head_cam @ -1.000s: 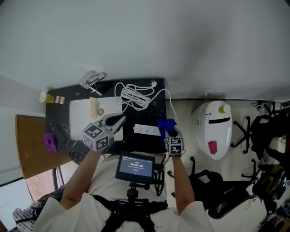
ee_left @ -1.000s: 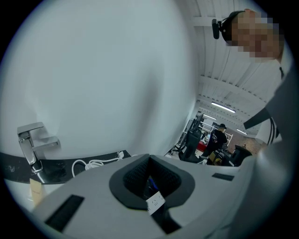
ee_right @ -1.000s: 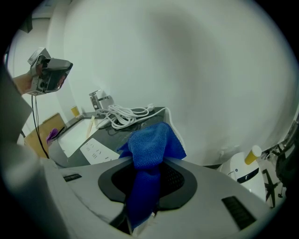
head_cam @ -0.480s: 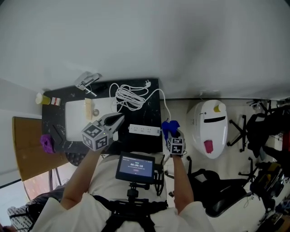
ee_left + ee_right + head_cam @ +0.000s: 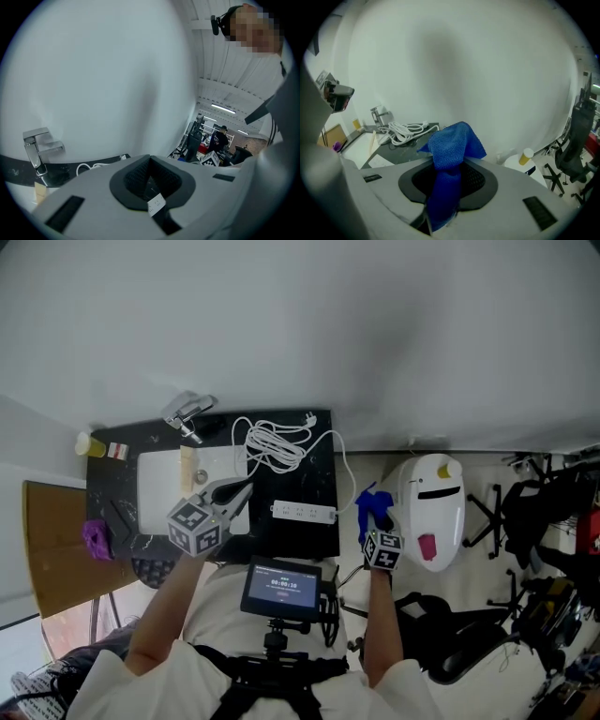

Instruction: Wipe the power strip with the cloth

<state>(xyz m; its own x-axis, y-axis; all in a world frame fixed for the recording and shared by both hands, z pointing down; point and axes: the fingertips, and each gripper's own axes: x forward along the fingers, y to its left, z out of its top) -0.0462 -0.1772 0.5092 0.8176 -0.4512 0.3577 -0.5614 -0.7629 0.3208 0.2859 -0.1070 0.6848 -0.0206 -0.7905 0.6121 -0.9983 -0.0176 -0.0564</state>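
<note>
A white power strip (image 5: 303, 513) lies on the black counter (image 5: 319, 465), and its white cable (image 5: 272, 442) is coiled behind it. My right gripper (image 5: 373, 512) is shut on a blue cloth (image 5: 371, 499), held off the counter's right edge, apart from the strip. In the right gripper view the cloth (image 5: 452, 145) sticks up from between the closed jaws of that gripper (image 5: 454, 171), with the cable (image 5: 405, 129) far off to the left. My left gripper (image 5: 230, 493) hovers left of the strip, over the sink's edge. In its own view the left gripper (image 5: 150, 164) looks shut and holds nothing.
A sink basin (image 5: 159, 479) with a chrome faucet (image 5: 187, 413) takes the counter's left half. A yellow bottle (image 5: 89, 443) and a purple object (image 5: 97, 537) are at the far left. A white round bin (image 5: 428, 512) stands on the floor right of the cloth, with office chairs (image 5: 525, 521) beyond.
My right gripper has carried the cloth to the right, from beside the strip's right end to past the counter's edge. The left gripper has hardly moved.
</note>
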